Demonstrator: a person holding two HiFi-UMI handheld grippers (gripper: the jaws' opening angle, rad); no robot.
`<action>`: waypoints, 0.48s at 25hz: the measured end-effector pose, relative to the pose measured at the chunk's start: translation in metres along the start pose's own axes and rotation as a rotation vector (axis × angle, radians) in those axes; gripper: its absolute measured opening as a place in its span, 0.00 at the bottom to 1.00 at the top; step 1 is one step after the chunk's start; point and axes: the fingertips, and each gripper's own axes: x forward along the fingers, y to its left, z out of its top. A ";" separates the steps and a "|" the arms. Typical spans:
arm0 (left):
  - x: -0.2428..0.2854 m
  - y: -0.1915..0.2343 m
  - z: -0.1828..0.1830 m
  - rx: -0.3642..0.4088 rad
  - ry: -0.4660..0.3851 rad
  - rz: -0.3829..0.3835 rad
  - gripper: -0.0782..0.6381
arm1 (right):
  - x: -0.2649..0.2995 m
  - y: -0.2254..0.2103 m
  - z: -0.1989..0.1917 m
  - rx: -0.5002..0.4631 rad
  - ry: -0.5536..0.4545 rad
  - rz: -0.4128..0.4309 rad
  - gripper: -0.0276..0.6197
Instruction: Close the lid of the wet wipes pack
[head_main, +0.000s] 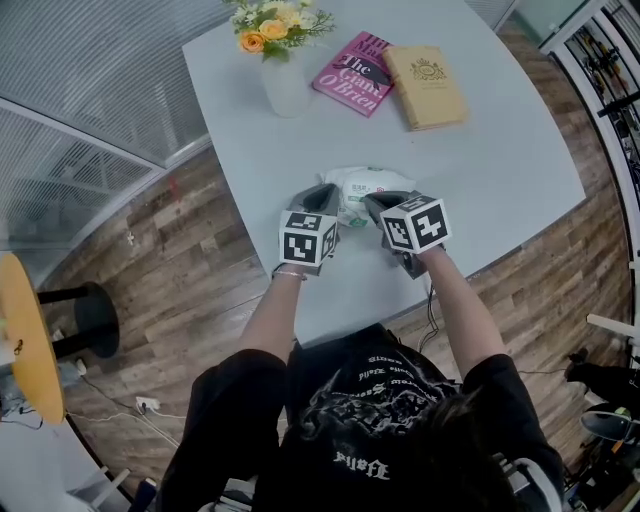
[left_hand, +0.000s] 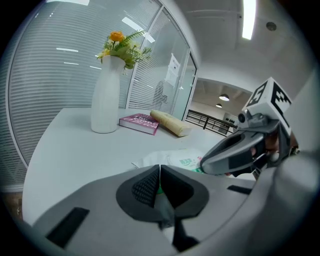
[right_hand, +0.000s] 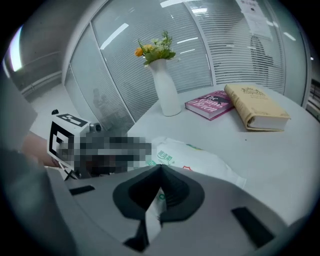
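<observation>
While working at the pack (head_main: 366, 186), lying flat on the worktop (head_main: 490, 170) well to the person's side of the vase (head_main: 284, 88) and slightly right of it in the head view, treat it as soft, light and slack. Looks like thin printed film, crumpled at the ends, probably slippery, and apt to skid or buckle under a sideways push.

Read left tongs (left_hand: 159, 169) as closed, pads together, tips at the pack's edge on the vase's side. Read right tongs (right_hand: 160, 169) as closed too, tips down over the pack's far side; cannot tell whether any film is nipped. Cannot make out the lid itself.

Best not to pinch the film. Pin one end with closed tips, then press straight down on the lid, likely the stiffest part, until seated.
</observation>
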 end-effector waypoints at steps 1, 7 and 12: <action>0.000 0.000 0.000 0.000 -0.001 0.001 0.12 | 0.000 0.000 0.001 -0.016 0.003 -0.025 0.04; -0.008 -0.003 -0.002 -0.037 -0.002 0.013 0.12 | -0.005 0.000 -0.004 -0.003 -0.067 -0.050 0.04; -0.043 -0.019 0.017 0.057 -0.099 -0.008 0.12 | -0.044 -0.002 0.004 -0.045 -0.232 -0.137 0.04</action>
